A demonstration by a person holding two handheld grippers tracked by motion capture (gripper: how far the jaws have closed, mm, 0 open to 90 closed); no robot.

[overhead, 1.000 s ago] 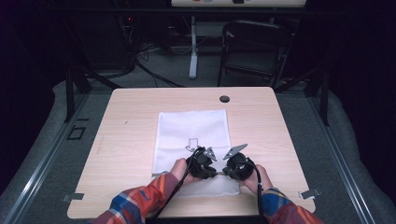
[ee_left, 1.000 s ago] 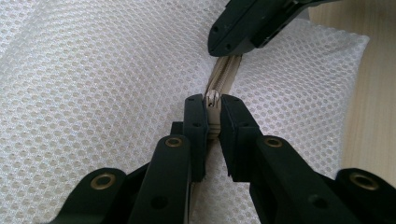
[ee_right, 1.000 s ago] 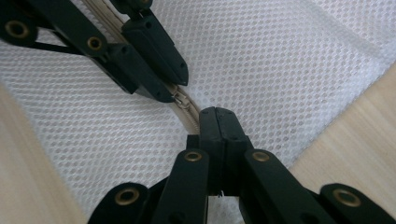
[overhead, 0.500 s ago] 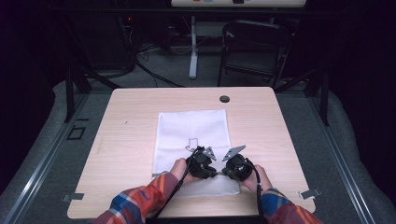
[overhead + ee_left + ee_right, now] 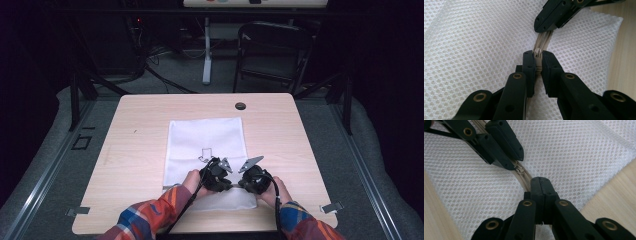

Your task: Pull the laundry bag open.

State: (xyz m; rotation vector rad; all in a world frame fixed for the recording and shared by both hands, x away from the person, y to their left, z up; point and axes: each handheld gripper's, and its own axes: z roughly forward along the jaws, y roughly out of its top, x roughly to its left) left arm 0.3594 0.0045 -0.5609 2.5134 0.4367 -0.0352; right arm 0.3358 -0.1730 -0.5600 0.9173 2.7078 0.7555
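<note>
A white mesh bag [image 5: 207,137] lies flat on the wooden table [image 5: 140,140], with its beige zipper [image 5: 544,40] along the near edge. My left gripper [image 5: 538,57] is shut on the zipper slider [image 5: 537,53]. My right gripper [image 5: 539,182] faces it and is shut on the zipper tape [image 5: 524,179] just beyond the slider [image 5: 520,171]. In the high view the left gripper [image 5: 222,182] and the right gripper [image 5: 246,184] sit close together over the bag's near end, each held by a hand in a plaid sleeve.
A black cable grommet [image 5: 240,106] sits near the table's far edge. Behind the table stand a dark folding chair [image 5: 272,50] and a white post [image 5: 206,50] with cables on the floor. Bare wood lies left and right of the bag.
</note>
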